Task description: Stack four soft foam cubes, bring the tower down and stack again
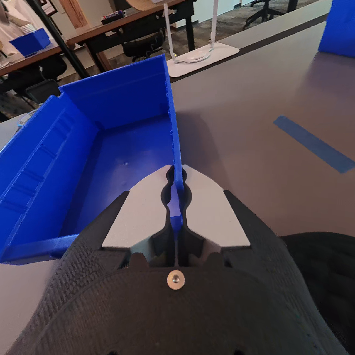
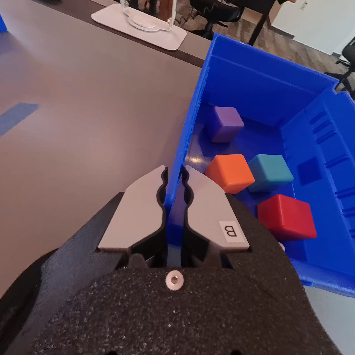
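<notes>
Foam cubes lie loose in a blue bin at 3 o'clock, none stacked yet; right tool pinches its wall, left tool pinches an empty bin's wall on the surface

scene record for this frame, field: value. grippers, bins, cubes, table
left gripper: shut on the side wall of the empty blue bin
right gripper: shut on the side wall of the blue bin with cubes
cubes: four, all loose on the bin floor, none stacked
cube colours: purple cube, orange cube, teal cube, red cube
contact: orange and teal look to touch; purple and red apart
table: grey, blue tape strip, white stand base at far edge
</notes>
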Tool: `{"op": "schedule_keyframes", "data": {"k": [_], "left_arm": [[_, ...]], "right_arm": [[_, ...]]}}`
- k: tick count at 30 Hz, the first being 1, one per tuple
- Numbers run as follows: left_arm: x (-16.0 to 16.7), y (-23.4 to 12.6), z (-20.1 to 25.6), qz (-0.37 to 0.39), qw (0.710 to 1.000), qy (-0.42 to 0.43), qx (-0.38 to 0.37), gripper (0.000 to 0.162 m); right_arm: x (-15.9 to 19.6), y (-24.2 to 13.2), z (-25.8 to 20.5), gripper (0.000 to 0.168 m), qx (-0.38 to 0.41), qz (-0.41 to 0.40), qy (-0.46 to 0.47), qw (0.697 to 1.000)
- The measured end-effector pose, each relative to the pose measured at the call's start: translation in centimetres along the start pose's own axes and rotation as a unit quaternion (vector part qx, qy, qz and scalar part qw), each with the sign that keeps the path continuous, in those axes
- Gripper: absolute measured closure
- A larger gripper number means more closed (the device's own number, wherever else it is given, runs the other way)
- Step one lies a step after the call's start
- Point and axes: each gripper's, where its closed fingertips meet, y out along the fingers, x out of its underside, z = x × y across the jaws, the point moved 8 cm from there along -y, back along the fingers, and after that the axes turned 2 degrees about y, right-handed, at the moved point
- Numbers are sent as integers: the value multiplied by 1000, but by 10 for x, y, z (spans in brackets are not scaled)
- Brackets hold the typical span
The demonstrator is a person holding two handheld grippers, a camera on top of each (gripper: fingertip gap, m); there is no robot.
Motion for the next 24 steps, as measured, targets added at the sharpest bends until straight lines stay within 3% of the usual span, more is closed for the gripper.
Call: {"op": "schedule_keyframes", "data": {"k": [8, 16, 24], "left_arm": [[16, -16, -26, 55, 980, 7, 190, 155], [26, -17, -36, 120, 918, 30, 376, 156], [20, -12, -26, 121, 856, 74, 498, 155]], "right_arm": [[5, 1, 24, 162, -76, 30, -21, 996], [-2, 29, 52, 162, -185, 51, -69, 979], [-10, 56, 73, 164, -333, 79, -114, 933]]}}
